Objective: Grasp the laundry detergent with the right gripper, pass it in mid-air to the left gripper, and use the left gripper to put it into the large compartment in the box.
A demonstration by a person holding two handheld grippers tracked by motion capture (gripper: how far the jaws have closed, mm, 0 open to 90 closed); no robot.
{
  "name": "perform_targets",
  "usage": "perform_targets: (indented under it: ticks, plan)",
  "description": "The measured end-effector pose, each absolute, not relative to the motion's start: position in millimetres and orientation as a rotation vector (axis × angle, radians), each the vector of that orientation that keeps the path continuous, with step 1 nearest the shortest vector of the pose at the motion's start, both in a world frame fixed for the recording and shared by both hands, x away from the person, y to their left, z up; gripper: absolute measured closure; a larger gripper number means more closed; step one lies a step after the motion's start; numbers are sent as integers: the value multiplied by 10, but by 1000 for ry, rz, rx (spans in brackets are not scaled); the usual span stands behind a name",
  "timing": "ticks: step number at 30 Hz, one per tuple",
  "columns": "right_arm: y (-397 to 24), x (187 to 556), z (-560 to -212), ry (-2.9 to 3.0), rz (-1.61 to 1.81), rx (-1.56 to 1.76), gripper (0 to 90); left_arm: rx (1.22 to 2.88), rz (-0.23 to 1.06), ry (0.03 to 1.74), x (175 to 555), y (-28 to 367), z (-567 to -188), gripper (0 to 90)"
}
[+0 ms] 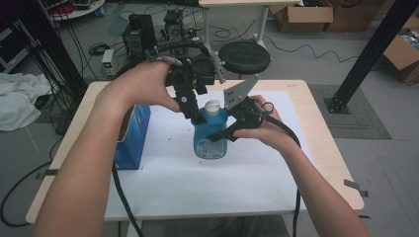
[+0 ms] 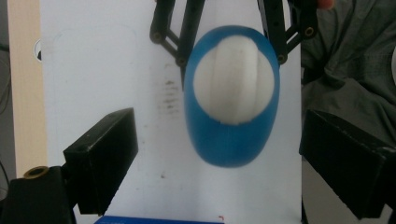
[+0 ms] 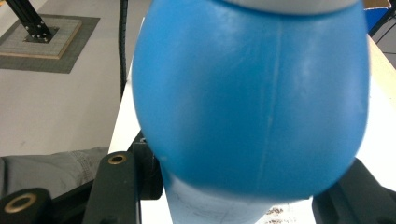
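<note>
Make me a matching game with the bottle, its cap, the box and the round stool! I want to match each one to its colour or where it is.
Things:
1. bottle
2. cap
3. box
4. stool

Colours and places:
A. black, on the floor beyond the far edge of the table
B. white, on top of the bottle
C. dark blue, at the left side of the table
D. light blue, upright on the white mat, the right gripper shut on its body

Pairs: 1-D, 2-B, 3-C, 4-A
</note>
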State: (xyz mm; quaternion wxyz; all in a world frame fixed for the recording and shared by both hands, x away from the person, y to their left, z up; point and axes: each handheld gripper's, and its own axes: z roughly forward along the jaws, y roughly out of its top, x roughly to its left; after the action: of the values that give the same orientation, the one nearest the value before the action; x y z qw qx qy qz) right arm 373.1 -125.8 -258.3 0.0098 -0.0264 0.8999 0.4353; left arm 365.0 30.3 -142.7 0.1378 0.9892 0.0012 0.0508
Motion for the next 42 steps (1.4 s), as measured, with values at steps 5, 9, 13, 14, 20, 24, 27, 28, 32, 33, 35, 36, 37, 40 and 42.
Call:
perform_targets:
  ticks: [5, 9, 13, 14, 20, 24, 27, 28, 32, 33, 35, 36, 37, 40, 42]
  plan:
    - [-1243, 3721, -2578, 2815, 1351, -89, 457, 2872, 145, 6, 3647, 236, -1497, 121]
    - [-1238, 3717, -2577, 2818, 1348, -88, 457, 2874, 138, 2, 3641, 203, -1535, 126]
    - [-1234, 3714, -2576, 2821, 1346, -93, 457, 2879, 142, 4, 3632, 147, -1603, 120]
    - [-1233, 3715, -2577, 2822, 1349, -94, 457, 2886, 148, 4, 3630, 137, -1609, 119]
    - [-1233, 3710, -2578, 2829, 1345, -87, 457, 2892, 142, 6, 3633, 115, -1655, 152]
    - [-1244, 3711, -2574, 2827, 1349, -84, 457, 2895, 136, 14, 3636, 107, -1679, 167]
    - [-1248, 3710, -2570, 2826, 1349, -83, 457, 2895, 132, 20, 3641, 101, -1695, 196]
    - [-1249, 3710, -2568, 2830, 1347, -80, 458, 2895, 127, 21, 3644, 98, -1699, 205]
    - [-1257, 3703, -2567, 2839, 1339, -72, 457, 2905, 111, 29, 3650, 88, -1712, 238]
    - [-1257, 3703, -2567, 2839, 1339, -72, 457, 2905, 111, 29, 3650, 88, -1712, 247]
    - [-1265, 3698, -2567, 2845, 1335, -59, 458, 2907, 98, 32, 3653, 83, -1725, 260]
    - [-1266, 3699, -2568, 2845, 1335, -61, 458, 2907, 98, 32, 3653, 83, -1725, 268]
    - [-1262, 3711, -2571, 2833, 1343, -82, 458, 2910, 92, 36, 3655, 79, -1734, 275]
    - [-1271, 3699, -2568, 2851, 1330, -53, 458, 2910, 88, 31, 3658, 75, -1739, 298]
    - [-1268, 3710, -2570, 2837, 1336, -74, 458, 2914, 76, 40, 3656, 72, -1748, 309]
